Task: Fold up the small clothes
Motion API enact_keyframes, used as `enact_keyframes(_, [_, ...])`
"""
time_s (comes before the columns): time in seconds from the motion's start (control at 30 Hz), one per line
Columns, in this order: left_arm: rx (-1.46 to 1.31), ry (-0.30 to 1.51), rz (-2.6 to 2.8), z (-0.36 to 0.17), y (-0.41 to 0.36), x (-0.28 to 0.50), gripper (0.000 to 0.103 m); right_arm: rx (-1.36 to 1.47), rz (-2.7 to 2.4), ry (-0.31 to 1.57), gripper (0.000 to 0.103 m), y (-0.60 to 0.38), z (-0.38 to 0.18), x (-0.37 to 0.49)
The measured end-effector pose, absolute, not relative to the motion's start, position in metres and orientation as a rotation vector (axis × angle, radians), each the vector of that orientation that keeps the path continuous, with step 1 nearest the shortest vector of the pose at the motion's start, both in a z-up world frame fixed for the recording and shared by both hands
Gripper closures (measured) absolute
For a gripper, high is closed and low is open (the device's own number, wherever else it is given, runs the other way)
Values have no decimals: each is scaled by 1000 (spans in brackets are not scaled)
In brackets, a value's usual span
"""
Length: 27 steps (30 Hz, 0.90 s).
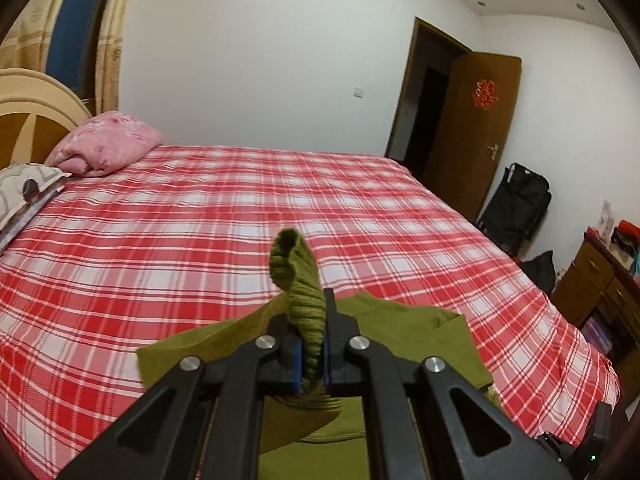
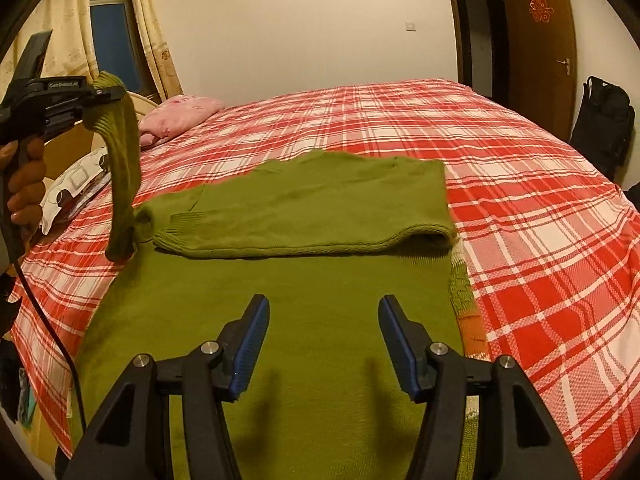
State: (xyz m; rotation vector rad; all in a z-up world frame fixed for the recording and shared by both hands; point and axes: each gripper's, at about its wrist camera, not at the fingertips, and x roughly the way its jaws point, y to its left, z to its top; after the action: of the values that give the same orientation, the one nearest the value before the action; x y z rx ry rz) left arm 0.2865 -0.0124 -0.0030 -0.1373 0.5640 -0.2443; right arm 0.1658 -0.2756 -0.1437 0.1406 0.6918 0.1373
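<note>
A bed [image 2: 520, 184] covered with a red-and-white plaid sheet fills most of both views, and a pink pillow [image 1: 106, 144] is seen at its head, near a cream headboard [image 1: 36, 100]. A brown door [image 1: 472, 128] stands open in the far wall, with a black bag [image 1: 516, 204] leaning against the wall beside it. An olive-green sweater [image 2: 304, 208] is spread on the near part of the bed; its far portion is doubled over onto the body, so that a ribbed hem edge lies across the middle of the garment. One sleeve [image 2: 122, 184] of the sweater is lifted off the bed at the left side and hangs in a long curve down to the folded edge. The ribbed cuff of that sleeve is pinched between the blue pads of the left gripper [image 1: 311, 344], whose jaws are clenched tight on the knit, the cuff end standing up above the fingertips. In the right wrist view this gripper is seen raised at the left, held by a hand [image 2: 26, 184], with a black cable [image 2: 48, 320] trailing down from it. The right gripper [image 2: 323, 336] is held low over the flat near panel of the sweater, its jaws parted and nothing between its blue pads [image 2: 250, 344].
</note>
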Motion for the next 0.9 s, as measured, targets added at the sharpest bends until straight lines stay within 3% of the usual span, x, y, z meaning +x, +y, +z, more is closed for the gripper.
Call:
enact_keyframes(0.67, [58, 701, -330, -82, -152, 326, 96, 214, 78, 693, 45, -300, -153, 172])
enact_keyframes(0.9, [137, 711, -328, -99, -180, 322, 87, 240, 58, 708, 45, -308, -161, 175])
